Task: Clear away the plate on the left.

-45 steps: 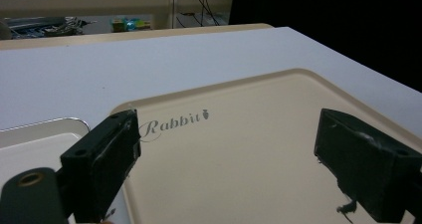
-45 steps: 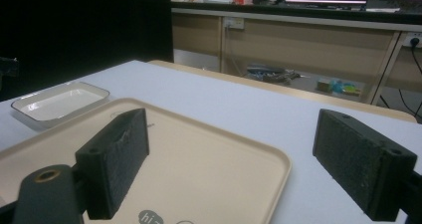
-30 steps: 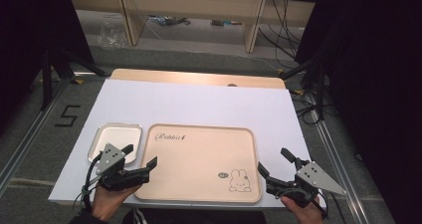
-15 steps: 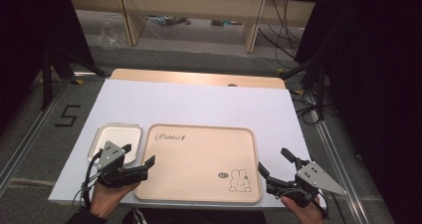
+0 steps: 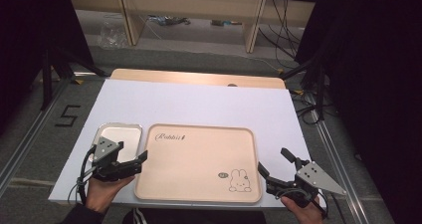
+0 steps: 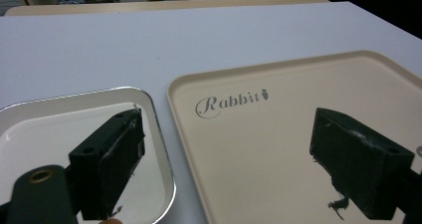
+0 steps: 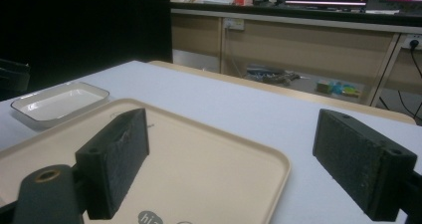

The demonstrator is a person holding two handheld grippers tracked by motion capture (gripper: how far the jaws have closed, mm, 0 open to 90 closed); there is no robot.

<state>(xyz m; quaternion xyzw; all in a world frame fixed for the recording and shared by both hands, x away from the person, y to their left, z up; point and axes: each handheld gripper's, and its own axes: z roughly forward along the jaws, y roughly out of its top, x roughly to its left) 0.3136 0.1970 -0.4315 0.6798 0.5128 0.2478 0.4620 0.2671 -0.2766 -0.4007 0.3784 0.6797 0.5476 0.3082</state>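
Resting at the near left corner of the white table (image 5: pixel 199 104), the person's left hand (image 5: pixel 102 189) holds the left gripper (image 5: pixel 134 163) low, its jaws spread wide with nothing between them and pointing right toward the beige tray (image 5: pixel 199 154). In the left gripper view, one jaw hangs over the small metal dish (image 6: pixel 30 119) and the other over the beige tray (image 6: pixel 278 134), so the gripper straddles the gap between the two.

The small metal dish (image 5: pixel 118 134) is a shiny rectangular pan with rounded corners. It lies just beside the tray's left edge, at the far left end of that edge.

The beige tray lies flat at the near middle of the table, its long axis running left to right. The script word "Rabbit" is printed near its far left corner. A rabbit drawing (image 5: pixel 239 180) with a small round label beside it sits at its near right corner; the label text is too small to read.

The right hand (image 5: pixel 303 209) holds the right gripper (image 5: pixel 274 162) at the near right corner of the table. Its jaws are also spread apart and empty, angled toward the far left; in the right gripper view one jaw hangs over the beige tray (image 7: pixel 209 154).
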